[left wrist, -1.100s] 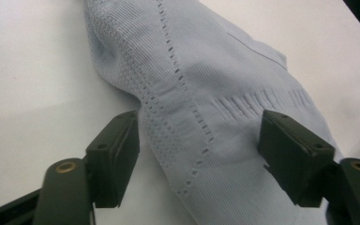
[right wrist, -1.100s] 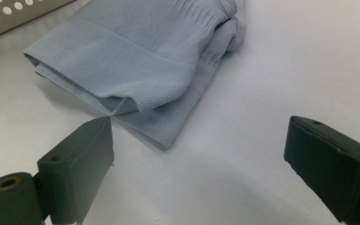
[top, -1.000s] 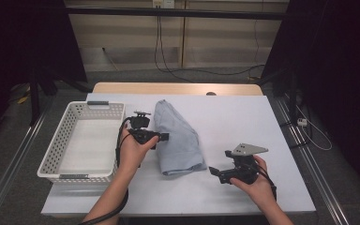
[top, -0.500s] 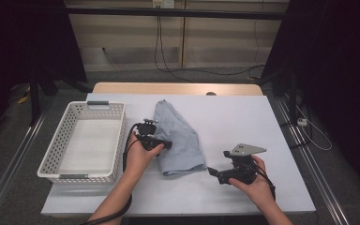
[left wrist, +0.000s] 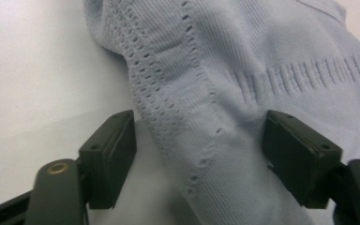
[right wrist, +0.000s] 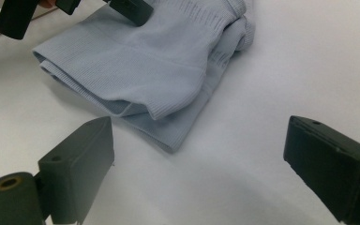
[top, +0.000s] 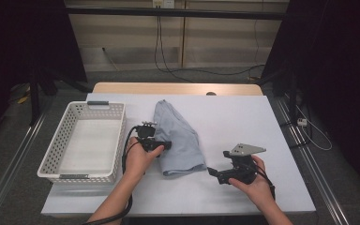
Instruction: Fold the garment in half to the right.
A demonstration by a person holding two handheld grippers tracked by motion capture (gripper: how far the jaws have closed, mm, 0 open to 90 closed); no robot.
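left claw (top: 165, 146) lowered onto cloth (top: 180, 140), jaws narrowing

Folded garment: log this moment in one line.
left tool: open, straddling pale blue knit garment edge | right tool: open, off cloth | basket: left

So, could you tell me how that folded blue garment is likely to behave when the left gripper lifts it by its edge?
The garment is thin, ribbed knit, so it will probably hang limp and sag. Its loosely stacked folds may well fall open. It looks light, and the left gripper, jaws open astride the edge, should hold the textured cloth without much slipping.
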